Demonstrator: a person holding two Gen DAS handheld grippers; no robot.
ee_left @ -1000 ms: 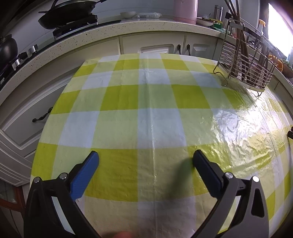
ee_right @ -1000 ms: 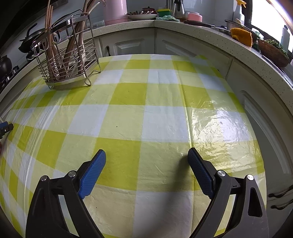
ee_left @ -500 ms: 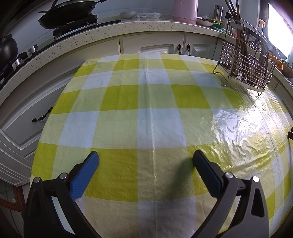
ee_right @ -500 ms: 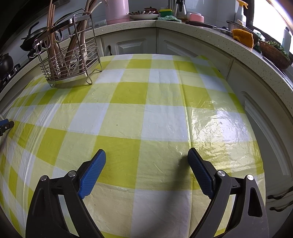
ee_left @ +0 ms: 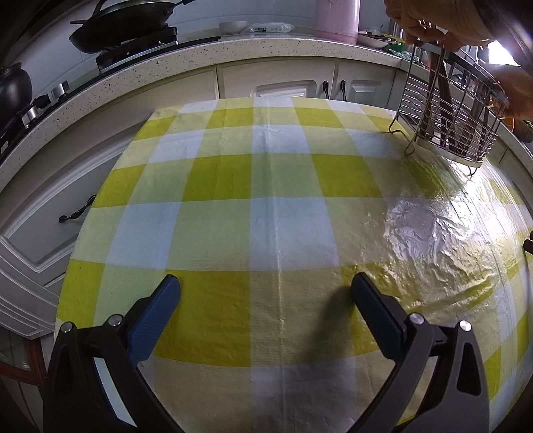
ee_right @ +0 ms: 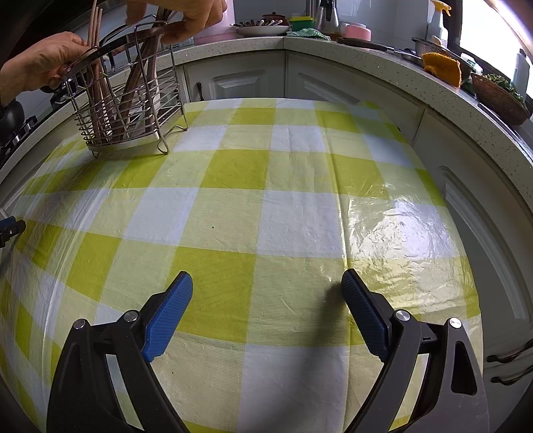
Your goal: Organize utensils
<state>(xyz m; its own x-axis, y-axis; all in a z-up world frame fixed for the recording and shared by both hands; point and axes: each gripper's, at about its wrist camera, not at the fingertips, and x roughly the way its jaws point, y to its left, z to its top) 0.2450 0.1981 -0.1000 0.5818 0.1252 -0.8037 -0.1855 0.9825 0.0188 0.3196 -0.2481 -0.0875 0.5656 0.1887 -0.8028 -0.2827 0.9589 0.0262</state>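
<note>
Open hand-held gripper (ee_left: 266, 293) over checked tablecloth (ee_left: 266, 213), hands (ee_left: 429, 23) gripping wire utensil rack (ee_left: 449, 110)

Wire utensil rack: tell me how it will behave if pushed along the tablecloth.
The wire utensil rack probably tips before it slides: tall wooden utensils rise above its rim, making it top-heavy. Its thin wire feet may catch on the wrinkled, glossy tablecloth. The frame looks stiff.
</note>
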